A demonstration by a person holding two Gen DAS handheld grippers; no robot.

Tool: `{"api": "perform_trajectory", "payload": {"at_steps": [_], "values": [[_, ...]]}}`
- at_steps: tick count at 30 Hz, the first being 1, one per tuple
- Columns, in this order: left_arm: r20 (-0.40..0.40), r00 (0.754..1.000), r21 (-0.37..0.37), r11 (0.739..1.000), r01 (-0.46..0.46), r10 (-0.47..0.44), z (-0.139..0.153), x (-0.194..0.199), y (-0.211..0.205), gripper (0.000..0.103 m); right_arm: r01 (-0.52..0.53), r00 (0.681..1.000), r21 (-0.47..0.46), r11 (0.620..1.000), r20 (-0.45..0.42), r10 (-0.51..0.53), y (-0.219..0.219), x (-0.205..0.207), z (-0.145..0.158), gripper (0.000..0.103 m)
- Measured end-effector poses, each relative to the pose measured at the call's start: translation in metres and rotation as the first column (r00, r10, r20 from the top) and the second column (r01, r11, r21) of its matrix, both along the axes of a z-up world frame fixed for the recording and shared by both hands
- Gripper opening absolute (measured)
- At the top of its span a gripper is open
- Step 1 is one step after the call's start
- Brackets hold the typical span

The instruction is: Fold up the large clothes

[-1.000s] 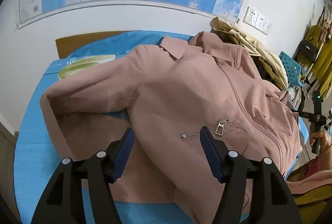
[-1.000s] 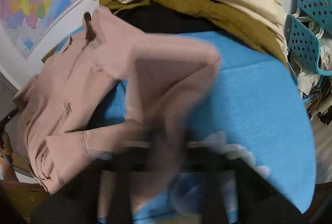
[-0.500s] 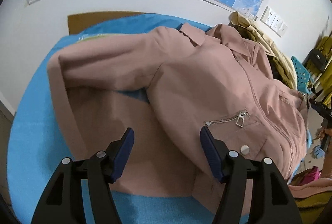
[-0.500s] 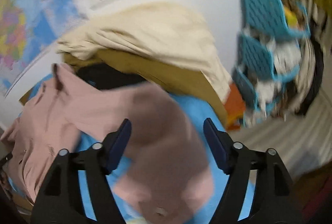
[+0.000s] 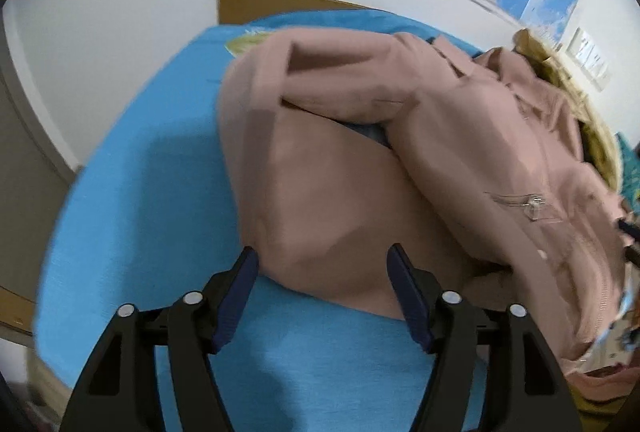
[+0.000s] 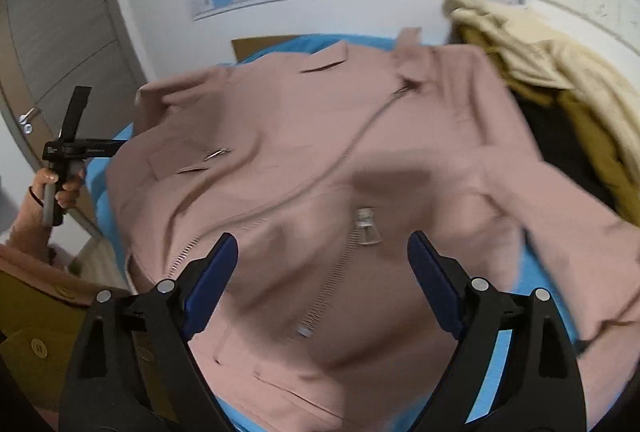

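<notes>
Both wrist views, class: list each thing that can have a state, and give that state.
Pink jacket: zipped, front up, spread on the blue cloth, not yet folded.
Jacket sleeve: bent back towards the body.
Left gripper: open, empty.
Right gripper: open, empty.
Clothes pile: heaped, unfolded.

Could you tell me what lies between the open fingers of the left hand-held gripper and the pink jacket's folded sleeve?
In the left wrist view, only bare blue cloth lies between the left hand-held gripper and the pink jacket; its sleeve edge just reaches the fingertips.
</notes>
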State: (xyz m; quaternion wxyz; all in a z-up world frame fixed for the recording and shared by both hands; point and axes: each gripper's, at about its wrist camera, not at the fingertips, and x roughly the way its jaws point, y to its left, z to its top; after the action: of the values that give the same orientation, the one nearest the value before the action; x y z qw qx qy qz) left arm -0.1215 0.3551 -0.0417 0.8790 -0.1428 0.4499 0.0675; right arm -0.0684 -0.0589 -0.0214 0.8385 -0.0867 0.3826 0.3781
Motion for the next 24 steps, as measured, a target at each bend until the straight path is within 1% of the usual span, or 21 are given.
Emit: {"api": "perform_trajectory", "payload": {"at_steps": [1,2,3,5,7,9,11,13,14,15,16,17,18,19,20,21,22,23,24], "values": [[-0.007,1.000,-0.002,1.000,-0.007,0.007,-0.004,0.002,0.000,0.074,-0.003,1.000,0.013,1.000,-0.012,0.003,0.004,0.002,0.000,0.086],[-0.007,1.000,0.017,1.000,-0.020,0.021,-0.006,0.003,-0.001,0.074,-0.005,1.000,0.025,1.000,-0.024,0.006,0.005,0.004,-0.001,0.086],[0.001,1.000,0.043,0.999,-0.031,0.031,-0.005,0.002,-0.002,0.074,-0.003,0.999,0.039,0.999,-0.034,0.005,0.007,0.005,0.000,0.086],[0.022,0.997,0.062,0.995,-0.073,0.072,-0.001,-0.001,0.002,0.073,-0.002,0.999,0.057,0.998,-0.040,0.004,0.006,0.006,0.003,0.086],[0.088,0.988,0.056,0.989,-0.136,0.131,0.009,-0.012,0.012,0.072,0.004,0.999,0.067,0.998,-0.041,-0.001,0.005,0.005,0.004,0.086],[0.117,0.981,0.032,0.987,-0.160,0.156,0.013,-0.018,0.023,0.075,0.003,0.999,0.080,0.997,-0.054,0.001,0.002,0.006,0.003,0.087],[0.094,0.984,0.007,0.989,-0.150,0.149,0.008,-0.015,0.028,0.075,0.006,0.998,0.081,0.997,-0.063,-0.001,0.000,0.006,0.000,0.087],[0.059,0.994,-0.012,0.996,-0.091,0.091,-0.003,-0.003,0.026,0.075,0.017,0.997,0.081,0.997,-0.072,-0.011,0.000,0.008,-0.003,0.088],[0.045,0.996,-0.005,0.997,-0.078,0.078,-0.008,0.001,0.023,0.073,0.023,0.997,0.084,0.996,-0.077,-0.017,-0.001,0.009,-0.004,0.088],[0.070,0.995,0.041,0.997,-0.069,0.066,-0.008,0.002,0.016,0.065,0.026,0.996,0.090,0.996,-0.083,-0.018,-0.002,0.009,-0.004,0.088],[0.069,0.996,0.043,0.998,-0.051,0.048,-0.008,0.004,0.012,0.061,0.027,0.996,0.097,0.995,-0.087,-0.019,-0.003,0.009,-0.004,0.088],[0.084,0.995,0.054,0.997,-0.055,0.050,-0.007,0.006,0.008,0.049,0.031,0.996,0.097,0.995,-0.083,-0.023,-0.004,0.010,-0.003,0.088],[0.100,0.994,0.060,0.997,-0.052,0.046,-0.005,0.008,0.005,0.020,0.036,0.997,0.096,0.995,-0.077,-0.029,-0.006,0.010,-0.002,0.088],[0.100,0.994,0.084,0.995,-0.055,0.046,-0.003,0.012,0.003,0.002,0.040,0.997,0.101,0.994,-0.076,-0.032,-0.007,0.011,0.000,0.088],[0.095,0.994,0.113,0.991,-0.067,0.056,-0.001,0.016,0.000,0.002,0.044,0.996,0.106,0.993,-0.076,-0.036,-0.008,0.012,0.001,0.088],[0.109,0.992,0.166,0.982,-0.086,0.069,0.007,0.018,-0.001,0.002,0.051,0.996,0.109,0.993,-0.074,-0.043,-0.010,0.014,0.002,0.088],[0.131,0.988,0.202,0.974,-0.102,0.076,0.017,0.015,0.000,0.002,0.056,0.996,0.110,0.992,-0.072,-0.049,-0.011,0.015,0.002,0.088],[0.164,0.982,0.259,0.957,-0.134,0.093,0.034,0.012,0.003,0.001,0.059,0.996,0.112,0.992,-0.070,-0.052,-0.012,0.016,0.003,0.088],[0.176,0.979,0.307,0.939,-0.157,0.106,0.045,0.010,0.005,0.001,0.064,0.996,0.111,0.992,-0.068,-0.057,-0.013,0.017,0.004,0.088]]}}
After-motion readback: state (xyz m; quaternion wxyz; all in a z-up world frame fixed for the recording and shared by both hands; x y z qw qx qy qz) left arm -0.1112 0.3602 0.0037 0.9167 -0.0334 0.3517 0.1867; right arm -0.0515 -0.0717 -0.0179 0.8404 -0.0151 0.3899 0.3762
